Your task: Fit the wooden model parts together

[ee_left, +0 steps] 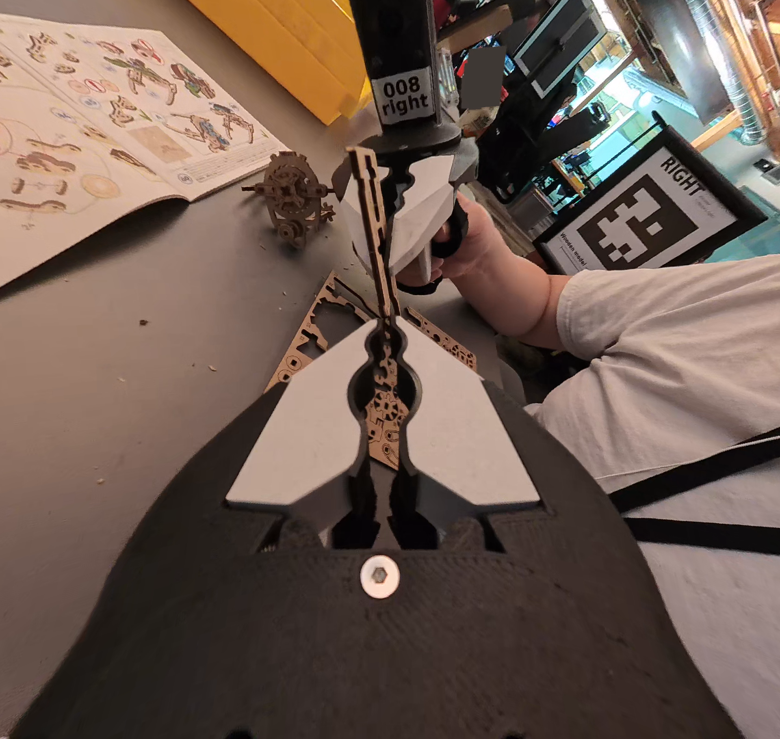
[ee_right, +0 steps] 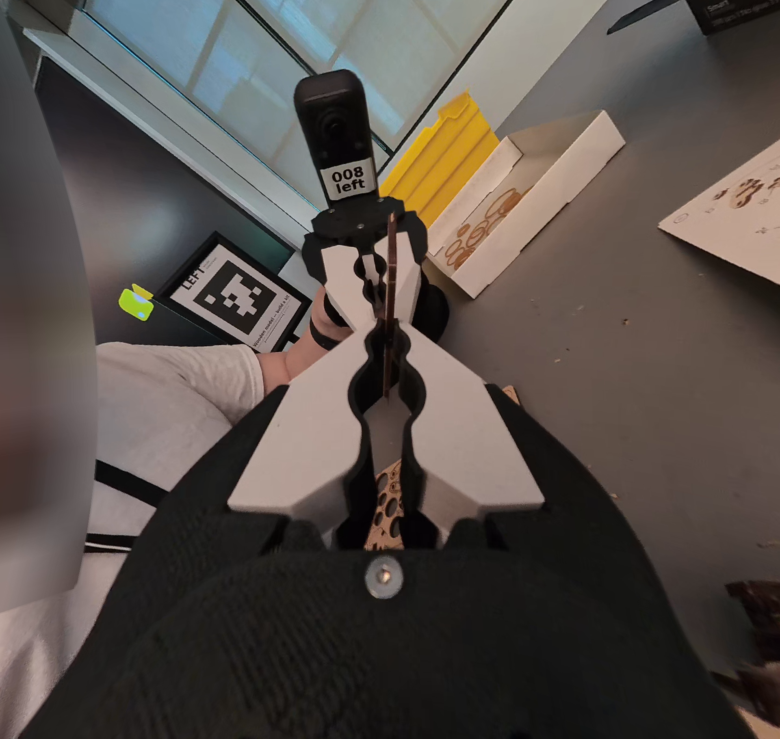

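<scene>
Wooden strip, thin, laser-cut w/ slots, is held between both grippers above the grey table. Left gripper: white jaws pressed onto the near end of the strip, tips pinching it. Right gripper, facing it from the far side, pinches the strip further along w/ its white fingers; the strip's slotted far end sticks up past them. In the right wrist view the strip shows edge-on, running from the right gripper's closed tips to the left gripper opposite, which also clamps it.

Under the jaws a cut-out plywood sheet lies flat on the table, gears & holes showing thru the finger gap. Further left, a part-built wooden gear model stands upright, just beside the open instruction booklet. Wood crumbs are scattered around. Yellow bin sits at the far edge; in the right wrist view a white cardboard box w/ ring-shaped wooden pieces lies beside it. Person's hand grips the right handle; white sleeve at right. 2 framed marker signs stand nearby, 1 per view.
</scene>
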`<action>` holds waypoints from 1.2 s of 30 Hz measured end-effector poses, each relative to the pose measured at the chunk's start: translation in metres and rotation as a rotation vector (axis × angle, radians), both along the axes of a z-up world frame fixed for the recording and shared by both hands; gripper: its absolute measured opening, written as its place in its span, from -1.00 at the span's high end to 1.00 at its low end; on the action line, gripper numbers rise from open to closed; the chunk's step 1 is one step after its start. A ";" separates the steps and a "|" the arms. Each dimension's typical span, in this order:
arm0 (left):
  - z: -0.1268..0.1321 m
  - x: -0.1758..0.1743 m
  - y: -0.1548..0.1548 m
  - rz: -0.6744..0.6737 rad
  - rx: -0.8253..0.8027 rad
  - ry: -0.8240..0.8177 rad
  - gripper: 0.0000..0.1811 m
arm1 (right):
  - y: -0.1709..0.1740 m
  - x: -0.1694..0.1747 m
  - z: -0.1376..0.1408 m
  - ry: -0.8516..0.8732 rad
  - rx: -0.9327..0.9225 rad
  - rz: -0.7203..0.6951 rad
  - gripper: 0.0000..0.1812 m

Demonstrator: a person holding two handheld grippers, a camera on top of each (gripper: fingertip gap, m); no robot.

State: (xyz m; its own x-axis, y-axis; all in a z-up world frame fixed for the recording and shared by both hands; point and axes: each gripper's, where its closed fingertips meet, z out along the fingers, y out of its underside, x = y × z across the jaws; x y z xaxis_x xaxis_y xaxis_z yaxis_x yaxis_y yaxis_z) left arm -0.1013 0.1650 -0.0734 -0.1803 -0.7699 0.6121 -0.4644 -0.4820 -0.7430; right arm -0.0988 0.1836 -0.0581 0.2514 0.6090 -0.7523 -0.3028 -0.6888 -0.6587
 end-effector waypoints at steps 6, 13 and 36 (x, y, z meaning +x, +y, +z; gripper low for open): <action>0.002 -0.001 -0.001 -0.014 -0.040 -0.006 1.00 | -0.001 -0.001 0.001 0.005 0.014 0.018 1.00; 0.001 -0.001 -0.002 -0.021 -0.112 0.001 0.96 | -0.001 -0.002 -0.002 -0.011 0.015 0.023 1.00; -0.007 -0.002 -0.001 -0.008 -0.108 0.046 1.00 | -0.004 -0.011 -0.013 -0.022 -0.044 0.069 0.99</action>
State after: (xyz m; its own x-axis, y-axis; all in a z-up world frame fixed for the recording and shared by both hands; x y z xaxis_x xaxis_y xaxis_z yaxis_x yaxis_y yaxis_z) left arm -0.1038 0.1636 -0.0806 -0.1560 -0.6974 0.6995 -0.5010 -0.5544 -0.6645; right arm -0.1100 0.1791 -0.0710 0.2270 0.5921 -0.7733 -0.2395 -0.7356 -0.6336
